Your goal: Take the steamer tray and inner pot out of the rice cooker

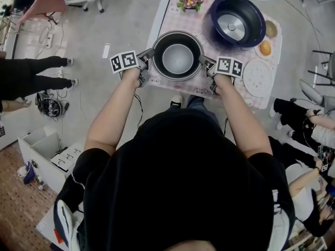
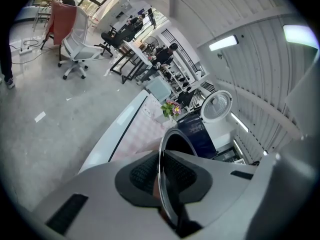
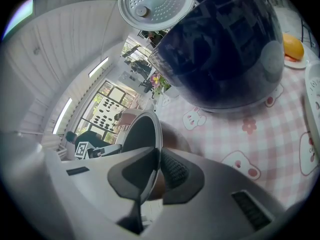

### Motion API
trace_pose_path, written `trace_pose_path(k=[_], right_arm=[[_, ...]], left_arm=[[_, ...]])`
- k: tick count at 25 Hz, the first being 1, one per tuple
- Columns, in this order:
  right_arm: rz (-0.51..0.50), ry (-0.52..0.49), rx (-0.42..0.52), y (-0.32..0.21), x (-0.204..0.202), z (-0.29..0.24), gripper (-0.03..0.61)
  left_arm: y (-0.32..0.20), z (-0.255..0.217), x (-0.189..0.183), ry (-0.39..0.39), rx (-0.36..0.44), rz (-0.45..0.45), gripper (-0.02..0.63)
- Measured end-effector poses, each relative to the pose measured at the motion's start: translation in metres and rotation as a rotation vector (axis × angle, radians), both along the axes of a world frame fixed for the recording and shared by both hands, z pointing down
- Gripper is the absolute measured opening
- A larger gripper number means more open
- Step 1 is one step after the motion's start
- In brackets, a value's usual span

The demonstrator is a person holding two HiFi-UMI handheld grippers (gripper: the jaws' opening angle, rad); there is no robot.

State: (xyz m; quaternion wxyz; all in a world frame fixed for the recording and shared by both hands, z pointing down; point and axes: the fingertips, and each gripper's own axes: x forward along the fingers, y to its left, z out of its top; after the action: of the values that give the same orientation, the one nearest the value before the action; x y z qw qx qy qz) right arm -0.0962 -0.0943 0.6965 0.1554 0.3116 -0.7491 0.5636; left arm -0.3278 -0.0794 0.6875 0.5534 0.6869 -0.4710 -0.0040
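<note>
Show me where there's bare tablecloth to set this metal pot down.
Bare pink checked cloth lies near-left, bordered by the flower bunch, the dark blue rice cooker and the table's near edge, beneath the held metal inner pot. The right side is crowded: orange fruit, white round tray.

Black short-sleeved top (image 1: 178,192), sleeves (image 1: 94,163) ending above the elbows; left gripper (image 1: 148,59) and right gripper (image 1: 204,63) cased in smooth pale grey moulded shells; dark grey pads (image 2: 144,176) with a fine dotted texture on the jaws; white cube (image 1: 124,61) printed with black square markers on each; thin dark cable (image 1: 140,106) hanging below the left one.
</note>
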Motion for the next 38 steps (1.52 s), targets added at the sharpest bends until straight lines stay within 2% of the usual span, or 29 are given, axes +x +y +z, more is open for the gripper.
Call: trace_pose_path(k=[9, 13, 18, 24, 29, 38], right_arm=[[0.012, -0.019, 0.007, 0.001, -0.002, -0.003, 0.044], [-0.016, 0.000, 0.029, 0.000, -0.002, -0.003, 0.049], [-0.045, 0.043, 0.069, 0.001, -0.002, -0.003, 0.075], [-0.019, 0.075, 0.106, -0.004, 0.007, -0.008, 0.164], [-0.027, 0.148, 0.182, -0.005, 0.025, -0.020, 0.170], [0.036, 0.225, 0.332, -0.003, 0.073, -0.082, 0.181]], left_arm=[[0.000, -0.002, -0.002, 0.009, 0.006, -0.001, 0.051], [-0.001, -0.002, -0.001, 0.003, 0.014, 0.002, 0.054], [0.000, -0.006, 0.004, -0.003, 0.038, 0.025, 0.121], [-0.004, -0.015, 0.000, -0.066, 0.061, 0.029, 0.183], [-0.008, -0.035, 0.001, -0.161, 0.115, 0.085, 0.192], [-0.029, -0.097, 0.031, -0.250, 0.265, 0.191, 0.225]])
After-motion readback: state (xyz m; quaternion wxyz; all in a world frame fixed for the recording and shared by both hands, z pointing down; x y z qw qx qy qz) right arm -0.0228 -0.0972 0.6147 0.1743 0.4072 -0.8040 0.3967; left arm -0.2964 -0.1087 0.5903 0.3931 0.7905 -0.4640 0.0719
